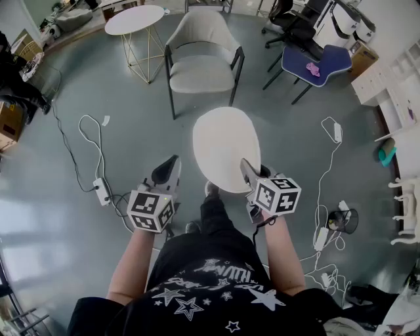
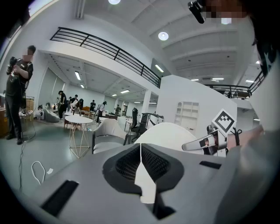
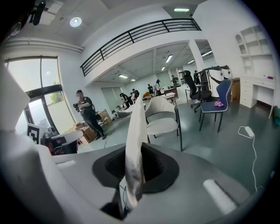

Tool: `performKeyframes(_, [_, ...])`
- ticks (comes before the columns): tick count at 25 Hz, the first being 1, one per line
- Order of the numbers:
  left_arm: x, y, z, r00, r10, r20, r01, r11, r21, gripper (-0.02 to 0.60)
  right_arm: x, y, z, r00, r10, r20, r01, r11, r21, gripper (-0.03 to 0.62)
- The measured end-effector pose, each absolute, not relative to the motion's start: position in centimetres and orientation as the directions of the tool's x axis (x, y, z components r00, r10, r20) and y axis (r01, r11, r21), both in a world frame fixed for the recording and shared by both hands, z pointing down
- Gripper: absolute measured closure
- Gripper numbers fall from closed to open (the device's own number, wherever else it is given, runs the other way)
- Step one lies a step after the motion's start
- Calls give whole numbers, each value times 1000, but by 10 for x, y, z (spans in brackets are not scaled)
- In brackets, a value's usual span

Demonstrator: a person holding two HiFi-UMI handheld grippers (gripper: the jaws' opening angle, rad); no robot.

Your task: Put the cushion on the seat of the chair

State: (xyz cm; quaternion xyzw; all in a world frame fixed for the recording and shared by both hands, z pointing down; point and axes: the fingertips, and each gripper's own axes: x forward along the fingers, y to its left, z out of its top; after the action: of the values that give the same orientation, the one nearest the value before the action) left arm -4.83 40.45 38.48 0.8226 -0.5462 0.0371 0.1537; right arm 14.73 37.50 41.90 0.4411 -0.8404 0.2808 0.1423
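The cushion (image 1: 224,148) is a flat white oval, held out level in front of me over the grey floor. My right gripper (image 1: 248,168) is shut on its near right edge. In the right gripper view the cushion (image 3: 134,144) stands edge-on, pinched between the jaws (image 3: 133,175). My left gripper (image 1: 169,169) hangs to the cushion's left, apart from it, its jaws closed on nothing (image 2: 141,159). The chair (image 1: 201,64), pale beige with dark legs and a bare seat, stands straight ahead beyond the cushion. It also shows past the left gripper (image 2: 106,136) and past the right one (image 3: 162,121).
A round white table (image 1: 134,19) on gold wire legs stands left of the chair. A blue chair (image 1: 316,60) with a pink thing on it is at the right. Cables and power strips (image 1: 101,190) (image 1: 336,132) lie on the floor on both sides. A person (image 2: 16,92) stands far left.
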Motion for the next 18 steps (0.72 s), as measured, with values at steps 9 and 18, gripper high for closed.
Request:
performKeyframes(9, [-53,396,385,392,-891,229,-913,-346,214,568,139,370,421,-589,-644,488,-808,475,-348,539])
performKeyframes(18, [-57,354,397,376,-891,255,-918,-320,235,568,145,327,429,-587,-646,488,-810,454,-372,537])
